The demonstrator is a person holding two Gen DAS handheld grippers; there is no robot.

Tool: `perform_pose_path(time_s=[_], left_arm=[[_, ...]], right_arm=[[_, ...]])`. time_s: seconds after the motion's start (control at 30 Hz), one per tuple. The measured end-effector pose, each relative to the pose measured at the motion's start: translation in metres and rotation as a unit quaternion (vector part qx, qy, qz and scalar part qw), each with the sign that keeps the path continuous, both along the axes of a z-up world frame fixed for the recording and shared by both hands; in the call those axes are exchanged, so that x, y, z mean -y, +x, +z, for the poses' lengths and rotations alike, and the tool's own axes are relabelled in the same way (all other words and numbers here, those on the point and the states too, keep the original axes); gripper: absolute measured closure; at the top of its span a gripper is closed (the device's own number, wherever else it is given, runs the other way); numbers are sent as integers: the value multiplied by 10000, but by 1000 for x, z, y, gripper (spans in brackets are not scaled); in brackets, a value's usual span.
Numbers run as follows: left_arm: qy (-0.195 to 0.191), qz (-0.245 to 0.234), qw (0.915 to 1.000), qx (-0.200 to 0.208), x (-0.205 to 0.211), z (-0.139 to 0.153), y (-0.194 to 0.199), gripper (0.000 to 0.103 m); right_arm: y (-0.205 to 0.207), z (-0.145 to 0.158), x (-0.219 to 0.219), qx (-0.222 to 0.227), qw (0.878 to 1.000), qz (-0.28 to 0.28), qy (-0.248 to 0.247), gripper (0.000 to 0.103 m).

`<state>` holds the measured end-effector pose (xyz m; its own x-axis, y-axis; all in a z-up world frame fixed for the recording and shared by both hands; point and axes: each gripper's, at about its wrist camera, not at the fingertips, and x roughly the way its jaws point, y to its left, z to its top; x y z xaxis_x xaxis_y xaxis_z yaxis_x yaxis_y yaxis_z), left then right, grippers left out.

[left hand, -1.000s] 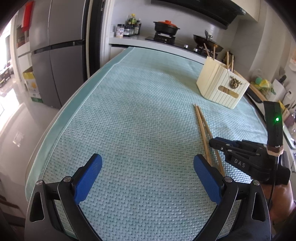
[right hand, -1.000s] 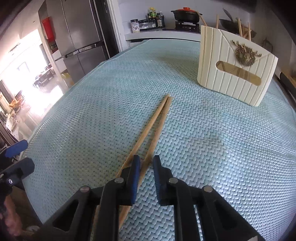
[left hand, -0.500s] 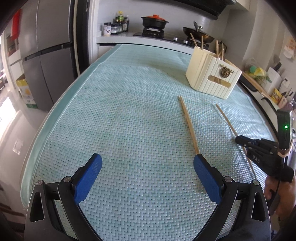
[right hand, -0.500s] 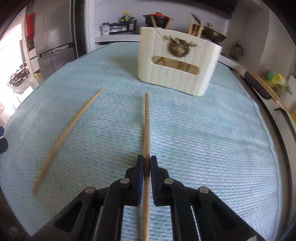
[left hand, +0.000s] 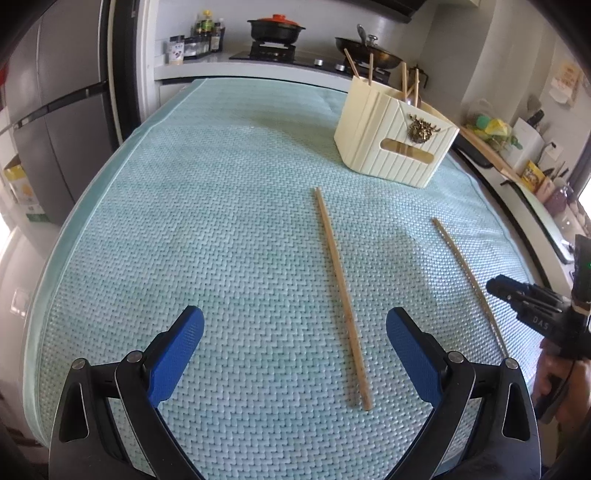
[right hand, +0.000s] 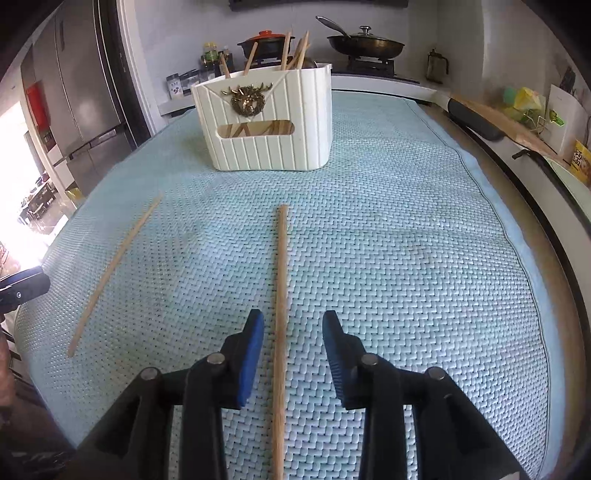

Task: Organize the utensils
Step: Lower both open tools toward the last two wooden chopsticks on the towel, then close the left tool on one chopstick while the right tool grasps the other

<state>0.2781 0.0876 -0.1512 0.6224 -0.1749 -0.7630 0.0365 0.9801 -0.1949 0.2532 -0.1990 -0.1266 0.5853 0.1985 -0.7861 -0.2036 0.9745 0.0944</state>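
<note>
Two wooden chopsticks lie apart on the teal woven mat. One chopstick [left hand: 341, 293] lies ahead of my open, empty left gripper [left hand: 294, 339]; it shows at the left in the right wrist view [right hand: 114, 277]. The other chopstick [right hand: 281, 317] lies between the parted jaws of my right gripper [right hand: 293, 339], untouched by them; it also shows in the left wrist view [left hand: 467, 280], next to the right gripper [left hand: 496, 286]. A cream utensil holder [right hand: 266, 125] with a gold deer emblem stands further back, holding several chopsticks; it also shows in the left wrist view [left hand: 391, 140].
The mat [left hand: 207, 206] covers the table up to a counter with a stove, black pot [left hand: 275, 31] and wok [right hand: 364, 44]. A grey fridge [left hand: 48, 110] stands left. A cutting board and clutter line the right counter [right hand: 517, 125].
My right gripper pulled one chopstick away from the other and to the right, then opened and let it go on the mat. My left gripper stayed open.
</note>
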Motion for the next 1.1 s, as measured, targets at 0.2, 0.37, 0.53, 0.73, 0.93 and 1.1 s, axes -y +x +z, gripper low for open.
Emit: perform_pose_path(time_s=[0.2,0.37,0.53,0.73,0.93,1.1], left_arm=[[-84,-254,9994,-197,5,0,21,4],[-32,-398,9987,-312,18,-2,50,4],[348,-494,9975,-371,36,-12,83,10],[567,-480,9948,-691,44,-35,118,24],[912,-519,9921,-684,53,-34,131,44],[1014,-702,9898,-707,67,-32,131,77]], right_arm=[[19,1,-5,-105,9996,244,79,69],[36,-5,-11,-377,9984,410,-98,69],[49,-12,-12,-496,9976,470,-130,69],[72,-17,-26,-554,9959,615,-378,69],[102,-19,-39,-503,9941,692,-664,70],[122,-18,-45,-566,9929,784,-686,92]])
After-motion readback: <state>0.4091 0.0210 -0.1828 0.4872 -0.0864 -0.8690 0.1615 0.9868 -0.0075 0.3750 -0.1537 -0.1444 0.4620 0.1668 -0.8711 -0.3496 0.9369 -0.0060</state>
